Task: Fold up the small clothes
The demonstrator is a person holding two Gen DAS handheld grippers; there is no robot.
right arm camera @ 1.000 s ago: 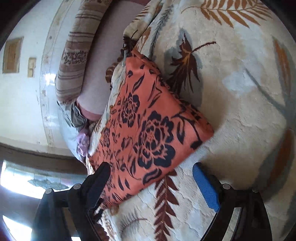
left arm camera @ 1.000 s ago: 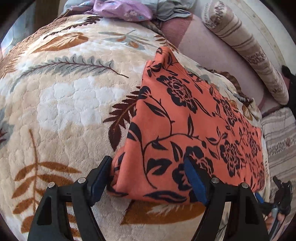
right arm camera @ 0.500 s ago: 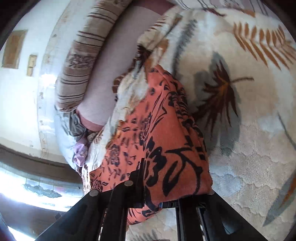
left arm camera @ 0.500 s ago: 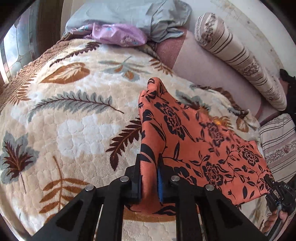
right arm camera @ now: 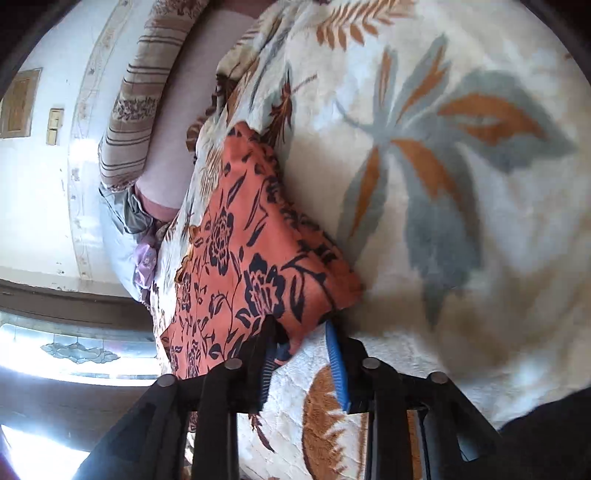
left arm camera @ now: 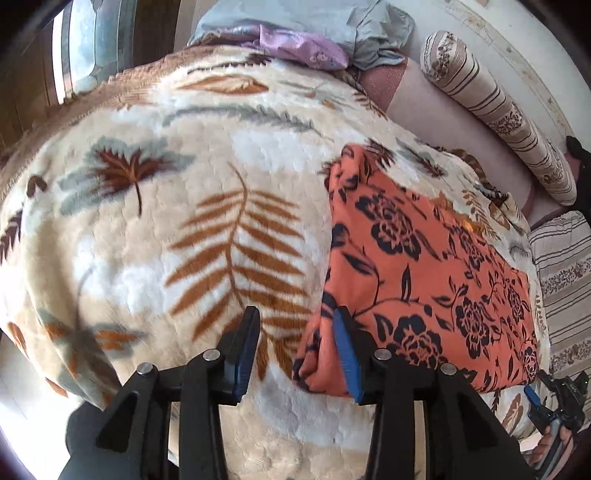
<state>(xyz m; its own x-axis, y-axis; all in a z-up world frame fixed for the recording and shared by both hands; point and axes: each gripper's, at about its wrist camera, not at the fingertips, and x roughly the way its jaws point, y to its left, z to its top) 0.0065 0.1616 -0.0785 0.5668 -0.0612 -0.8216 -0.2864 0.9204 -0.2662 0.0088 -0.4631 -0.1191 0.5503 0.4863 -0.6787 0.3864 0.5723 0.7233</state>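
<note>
An orange cloth with black flowers [left arm camera: 417, 266] lies folded on the leaf-print blanket [left arm camera: 184, 229]. My left gripper [left arm camera: 295, 317] hovers at its near left corner. Its jaws are opening, and the corner lies loose between them against the right blue pad [left arm camera: 343, 347]. In the right wrist view the same orange cloth [right arm camera: 243, 251] ends in a corner that sits between the fingers of my right gripper [right arm camera: 301, 325]. Those jaws are opening too, and the pads do not press the cloth. The right gripper [left arm camera: 554, 402], held by a hand, also shows at the left wrist view's lower right.
A striped bolster pillow [left arm camera: 495, 107] lies along the wall at the far right. A purple garment [left arm camera: 299, 44] and a grey one [left arm camera: 369, 26] are heaped at the bed's far end. A striped cushion [left arm camera: 561, 273] sits right of the cloth. A window [right arm camera: 74, 354] lies beyond the bed.
A second ago both grippers stood open at the cloth's near edge. They then shut on it and lifted it. Now both have let go and the cloth lies on the blanket.
</note>
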